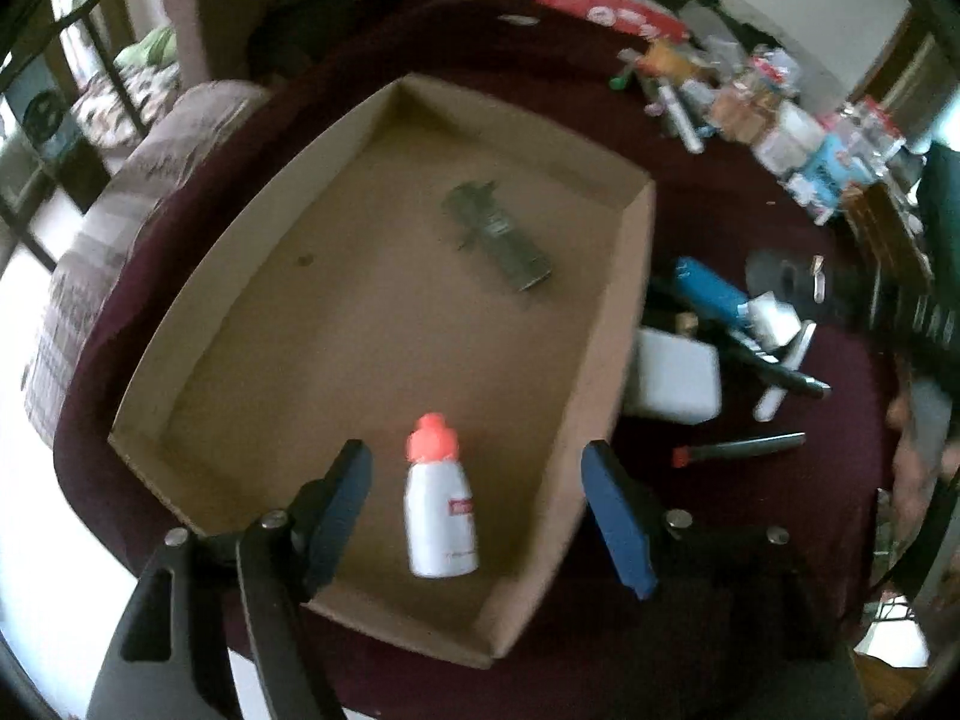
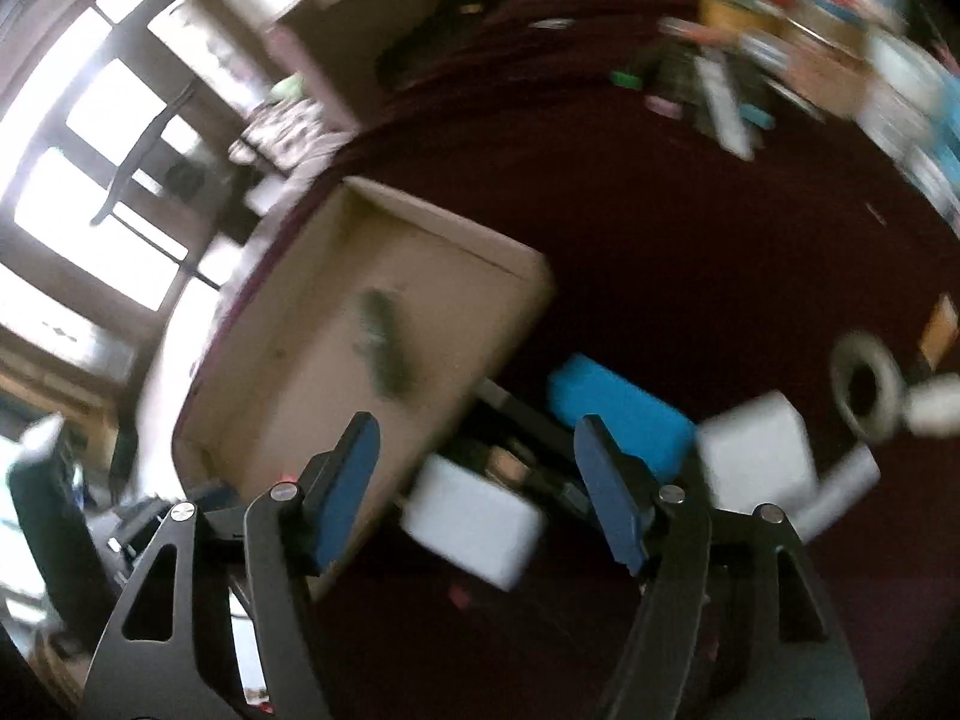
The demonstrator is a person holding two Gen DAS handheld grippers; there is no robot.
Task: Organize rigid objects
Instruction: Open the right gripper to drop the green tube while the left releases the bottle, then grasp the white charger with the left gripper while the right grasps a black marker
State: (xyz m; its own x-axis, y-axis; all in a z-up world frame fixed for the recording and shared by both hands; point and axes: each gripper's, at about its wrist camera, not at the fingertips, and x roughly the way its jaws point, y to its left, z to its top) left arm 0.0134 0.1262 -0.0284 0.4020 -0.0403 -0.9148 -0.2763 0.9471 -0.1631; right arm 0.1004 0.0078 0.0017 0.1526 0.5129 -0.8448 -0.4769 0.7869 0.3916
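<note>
A shallow cardboard box sits on a dark maroon table. Inside it lie a white bottle with an orange-red cap and a dark green flat tool. My left gripper hangs over the box's near end, open, with the bottle lying between its blue fingers but clear of both pads. In the blurred right wrist view my right gripper is open above a white block just outside the cardboard box. A blue case and a second white block lie past it.
Right of the box lie a white block, a blue case, a red-tipped dark pen, a grey tape roll and other dark tools. Packets, markers and a red package crowd the table's far right. A cushioned seat is at left.
</note>
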